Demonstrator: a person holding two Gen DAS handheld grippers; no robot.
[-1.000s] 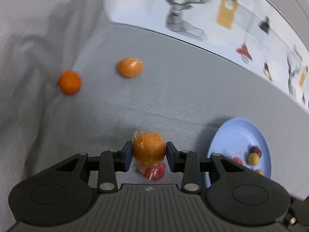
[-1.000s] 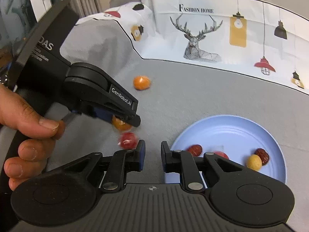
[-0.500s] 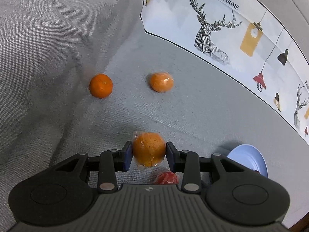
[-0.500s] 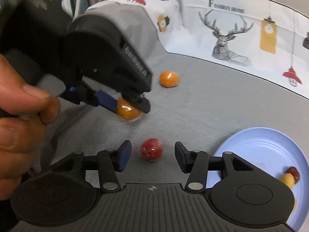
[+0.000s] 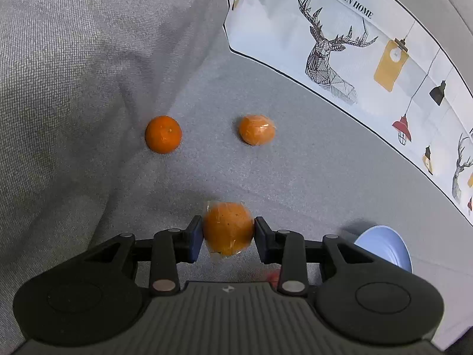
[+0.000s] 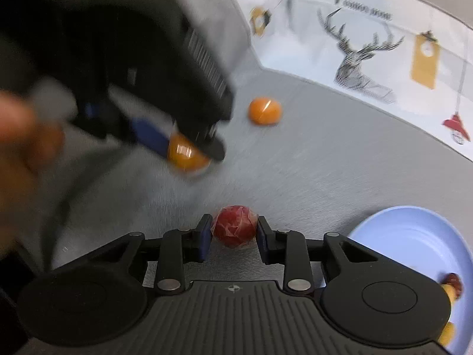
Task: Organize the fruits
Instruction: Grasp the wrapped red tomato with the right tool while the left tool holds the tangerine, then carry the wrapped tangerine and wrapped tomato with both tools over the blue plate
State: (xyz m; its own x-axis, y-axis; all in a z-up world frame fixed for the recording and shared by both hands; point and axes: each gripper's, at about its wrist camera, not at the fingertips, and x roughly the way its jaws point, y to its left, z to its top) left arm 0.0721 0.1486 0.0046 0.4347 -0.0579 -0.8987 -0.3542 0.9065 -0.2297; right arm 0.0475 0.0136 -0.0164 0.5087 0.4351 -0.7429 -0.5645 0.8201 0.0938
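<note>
The wrapped red fruit [image 6: 235,226] lies on the grey sofa seat [image 6: 310,162], right between the jaws of the right gripper [image 6: 235,232]. Those jaws are closing on it and the pads look to be just meeting its sides, so the grip is probably only now forming. It sits low on the cushion, which is why the gripper comes in at a steep downward tilt. To its right is the blue plate [image 6: 414,230], near at hand and already holding a few small fruits at its lower edge, likely the place this one is meant for.

Up and to the left, the left gripper [image 5: 228,232] is clenched on a film-wrapped orange [image 5: 228,227], held clear of the cushion, probably waiting its turn so the two tools do not crowd the plate. A blurred hand [image 6: 23,136] carries that gripper.

Farther back on the seat lie a bare mandarin [image 5: 163,133] and another wrapped orange [image 5: 256,129], well apart from each other and not yet sorted. Behind them stands a printed cushion [image 5: 340,44] with a deer drawing
</note>
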